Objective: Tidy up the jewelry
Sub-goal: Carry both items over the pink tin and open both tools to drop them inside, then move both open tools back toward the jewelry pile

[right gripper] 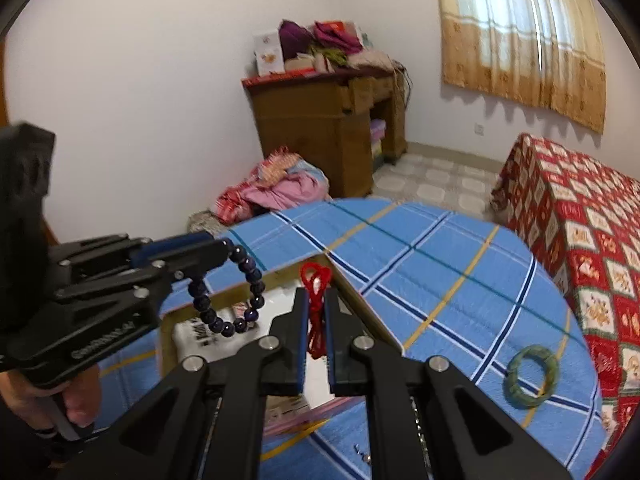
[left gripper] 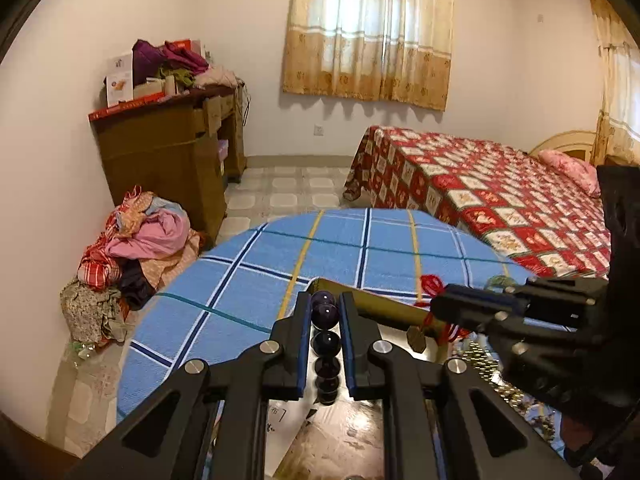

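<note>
My left gripper (left gripper: 325, 312) is shut on a dark purple bead bracelet (left gripper: 326, 340), which hangs as a loop above the open cardboard box (right gripper: 248, 284) in the right wrist view (right gripper: 230, 292). My right gripper (right gripper: 316, 308) is shut on a red cord necklace (right gripper: 316, 300), whose loop sticks out past the fingertips over the box. In the left wrist view the right gripper (left gripper: 440, 304) holds the red cord (left gripper: 432, 284) with a pendant (left gripper: 416, 338) dangling below. A green bangle (right gripper: 532, 376) lies on the blue plaid cloth (right gripper: 460, 272).
The box holds white packets (right gripper: 208, 332) and beads (left gripper: 484, 360). A bed with a red patterned cover (left gripper: 500, 200) stands to the right. A wooden cabinet (left gripper: 168, 152) and a heap of clothes (left gripper: 136, 248) are by the far wall.
</note>
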### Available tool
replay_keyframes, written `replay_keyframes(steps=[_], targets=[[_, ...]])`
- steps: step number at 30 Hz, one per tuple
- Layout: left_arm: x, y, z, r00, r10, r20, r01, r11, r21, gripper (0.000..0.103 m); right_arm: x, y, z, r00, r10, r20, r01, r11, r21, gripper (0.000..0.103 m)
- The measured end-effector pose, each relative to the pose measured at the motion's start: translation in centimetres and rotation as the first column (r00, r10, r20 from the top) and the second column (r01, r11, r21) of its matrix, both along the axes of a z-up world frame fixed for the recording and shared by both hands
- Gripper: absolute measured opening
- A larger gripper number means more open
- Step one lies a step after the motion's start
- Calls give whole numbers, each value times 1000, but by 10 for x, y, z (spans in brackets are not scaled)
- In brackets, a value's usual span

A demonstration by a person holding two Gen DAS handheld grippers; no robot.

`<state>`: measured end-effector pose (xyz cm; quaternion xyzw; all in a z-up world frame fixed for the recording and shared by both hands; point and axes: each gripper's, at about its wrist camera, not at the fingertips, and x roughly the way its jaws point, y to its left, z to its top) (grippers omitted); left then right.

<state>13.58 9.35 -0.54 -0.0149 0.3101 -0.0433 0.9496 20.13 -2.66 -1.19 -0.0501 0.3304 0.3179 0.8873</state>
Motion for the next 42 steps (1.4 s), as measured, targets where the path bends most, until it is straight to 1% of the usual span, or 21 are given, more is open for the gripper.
replay_keyframes(steps=[6,10,11,12,13,14,15,16,18,20,22,24,26,29,32,37,40,42], targets=[[20,-6,-18,999,-15,-50,16,999,28,14,6,11,-24,999,-4,-41,1,998,-65,9],[25,-8,-28,997,1,-76,3,999,46,14,5,13,-33,999,-13,-41,9,995,-103,10],[24,-8,-30,997,4,-80,0,999,47,14,4,11,-35,999,-19,-41,15,994,-105,12],[23,-8,-31,997,1,-83,3,999,46,14,4,11,-37,999,-24,-42,20,994,-107,15],[22,-8,-30,997,-3,-80,7,999,44,15,3,8,-37,999,-29,-44,24,994,-106,27],[20,-8,-29,997,-1,-73,4,999,48,17,3,7,-37,998,-35,-43,30,994,-101,46],[17,-8,-27,998,12,-67,-8,998,58,29,1,4,-37,998,-44,-37,41,995,-90,55],[15,-8,-25,998,25,-55,-22,998,64,54,-2,0,-34,998,-55,-25,53,996,-72,67],[7,-7,-18,999,47,-8,-47,997,67,78,-5,-3,-31,998,-63,-23,62,996,-63,68],[3,-7,-13,998,56,2,-56,996,68,78,-12,-9,-27,998,-61,-15,60,997,-55,68],[-4,-5,-11,997,77,2,-77,996,50,78,-18,-17,-25,998,-66,-2,66,996,-57,68],[-10,-5,-10,997,83,3,-83,996,30,78,-26,-31,-24,997,-79,8,80,995,-60,68],[-17,-11,-12,995,99,3,-99,995,24,78,-32,-49,-24,993,-114,13,114,992,-57,68],[-21,-29,-17,996,89,-11,-88,995,35,78,-37,-77,-26,986,-169,4,169,984,-47,69],[-27,-48,-20,998,67,-13,-66,996,58,78,-45,-103,-28,971,-239,21,240,969,-65,69],[-34,-77,-26,1000,24,-21,-22,996,85,78,-51,-140,-35,945,-328,-6,327,944,-46,69],[-42,-87,-31,999,11,-34,-8,997,82,78,-64,-151,-40,940,-341,-23,341,940,-31,69],[-51,-94,-33,999,6,-39,-3,996,91,78,-74,-154,-44,942,-336,-26,335,942,-31,69]])
